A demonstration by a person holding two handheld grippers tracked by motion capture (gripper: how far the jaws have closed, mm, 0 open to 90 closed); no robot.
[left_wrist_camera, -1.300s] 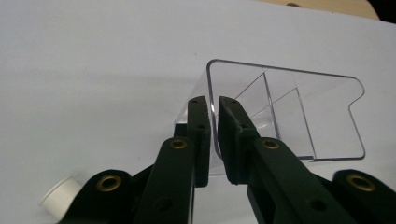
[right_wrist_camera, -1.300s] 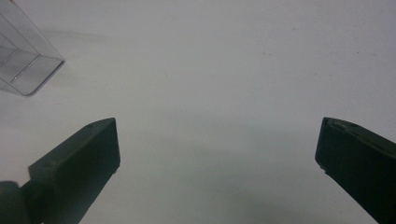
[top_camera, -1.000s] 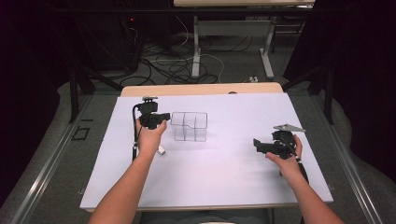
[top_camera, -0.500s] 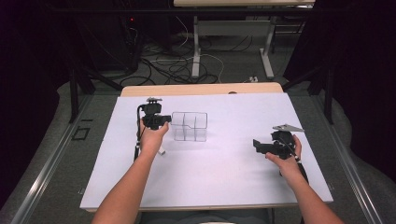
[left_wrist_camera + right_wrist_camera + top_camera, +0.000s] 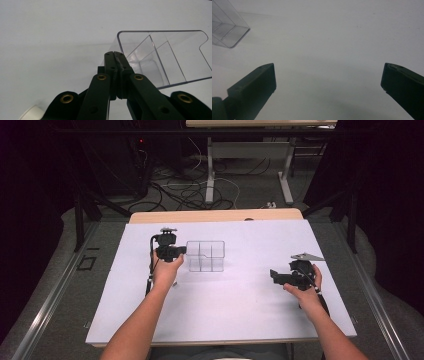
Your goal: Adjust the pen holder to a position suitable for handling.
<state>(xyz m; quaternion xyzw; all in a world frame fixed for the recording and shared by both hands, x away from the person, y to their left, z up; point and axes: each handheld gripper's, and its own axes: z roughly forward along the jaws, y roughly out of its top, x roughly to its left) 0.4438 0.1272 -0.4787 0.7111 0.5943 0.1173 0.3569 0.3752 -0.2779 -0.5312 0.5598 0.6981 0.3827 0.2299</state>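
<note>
While the left hand-held gripper (image 5: 181, 251) pinches the near left wall of the clear divided box (image 5: 205, 256), we see its jaws pressed together on the thin plastic edge in the left gripper view, with the wall (image 5: 113, 46) caught between the tips. The box (image 5: 162, 57) stands upright on the white bench (image 5: 240, 310), slightly left of centre and toward the far side, and its inner partitions mark off several compartments, all of which look empty. The right hand-held gripper (image 5: 274, 276) rests well apart from the box, over the right part of the bench, with its jaws spread wide and nothing between them; in the right gripper view one corner of the box (image 5: 227, 27) appears at the upper left. A small white object (image 5: 31, 113) lies on the bench just beside the left hand-held gripper; we cannot tell what it is.

We judge the chief risk to be the grip itself. The hold is on one thin, smooth wall near a corner, so a lift or a pull may let the plastic slip out of the tips, or may tip the light box about its far edge. A hard squeeze could also flex or crack the wall. With the right hand-held gripper far off, nothing steadies the opposite side.
</note>
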